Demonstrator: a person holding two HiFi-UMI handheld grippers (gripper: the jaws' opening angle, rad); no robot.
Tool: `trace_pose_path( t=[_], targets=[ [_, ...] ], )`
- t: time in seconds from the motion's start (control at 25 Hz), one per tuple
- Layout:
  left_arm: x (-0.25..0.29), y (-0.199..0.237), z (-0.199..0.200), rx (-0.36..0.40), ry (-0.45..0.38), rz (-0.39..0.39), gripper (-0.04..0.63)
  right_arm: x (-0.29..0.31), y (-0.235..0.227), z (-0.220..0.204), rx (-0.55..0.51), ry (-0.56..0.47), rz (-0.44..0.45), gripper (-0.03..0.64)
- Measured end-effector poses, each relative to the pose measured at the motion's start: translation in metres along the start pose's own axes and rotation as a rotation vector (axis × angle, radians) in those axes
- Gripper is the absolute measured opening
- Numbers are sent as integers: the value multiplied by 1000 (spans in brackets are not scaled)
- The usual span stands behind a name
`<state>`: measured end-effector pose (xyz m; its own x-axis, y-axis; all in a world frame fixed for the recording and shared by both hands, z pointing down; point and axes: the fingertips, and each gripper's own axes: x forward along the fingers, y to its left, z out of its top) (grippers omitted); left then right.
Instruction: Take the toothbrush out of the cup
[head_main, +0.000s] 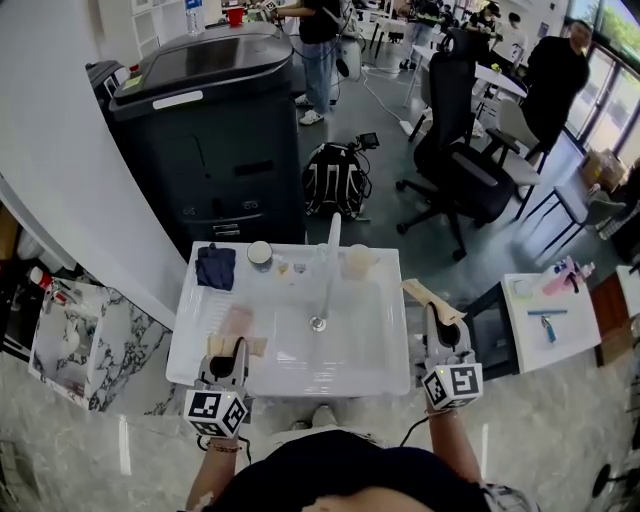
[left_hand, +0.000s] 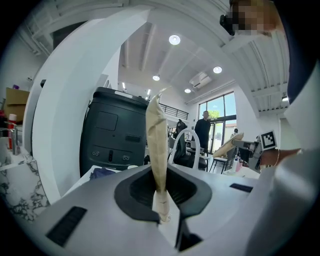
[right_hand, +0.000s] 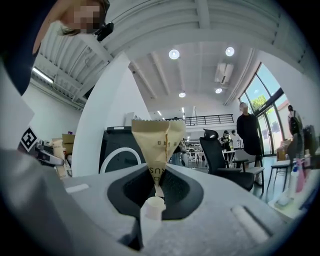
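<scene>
Left gripper (left_hand: 161, 210): jaws pinched tight on a tan sleeve (left_hand: 156, 145) of paper; seen edge-on, standing straight up out of the pads.
Right gripper (right_hand: 154, 197): likewise clamped, on a printed sleeve (right_hand: 156, 142) of the same tan paper; narrow at the pads, flaring wide at its crimped top.
Cup (head_main: 358, 262): pale, upright on the back ledge of the basin (head_main: 385, 345), just right of the faucet (head_main: 329, 262); well ahead of both grippers.
Toothbrush: none seen bare, none sticking up from the cup; probably wrapped inside the two sleeves and so already out; contents not visible, hence only a guess.
Key relation: cup forward and left of the right gripper, forward and right of the left one; right gripper nearer, off the basin's right edge; printed sleeve's long axis aimed forward-left, roughly toward the cup.
Look of the sleeves: flat, thin, creased; likely light, and apt to bend or slip under a loose pinch.
Next move, as judged: carrying clear and setting down, rather than another reach.
</scene>
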<state>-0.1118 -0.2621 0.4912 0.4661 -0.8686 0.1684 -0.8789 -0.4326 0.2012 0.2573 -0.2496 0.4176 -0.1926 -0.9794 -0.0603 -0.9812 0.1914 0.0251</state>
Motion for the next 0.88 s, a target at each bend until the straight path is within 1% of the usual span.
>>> trace_pose_path(
  t=[0.12, 0.24, 0.36, 0.56, 0.72, 0.88],
  targets=[
    [-2, 1, 1, 0, -5, 12, 35, -16, 6, 2, -3, 6, -12, 35],
    [-4, 2, 0, 3, -4, 19, 35, -31, 10, -4, 31, 22, -36, 35],
    [-6, 2, 0, 6, -2, 27, 35, -40, 15, -19, 69, 58, -52, 34],
    [-10, 3, 2, 23, 2, 34, 35, -48, 25, -54, 108, 153, -72, 35],
    [-12, 5, 3, 38, 3, 51, 35, -46, 30, -70, 99, 184, -62, 35],
    [-12, 8, 2, 30, 0, 65, 35, -42, 30, -80, 117, 206, -68, 34]
  ],
)
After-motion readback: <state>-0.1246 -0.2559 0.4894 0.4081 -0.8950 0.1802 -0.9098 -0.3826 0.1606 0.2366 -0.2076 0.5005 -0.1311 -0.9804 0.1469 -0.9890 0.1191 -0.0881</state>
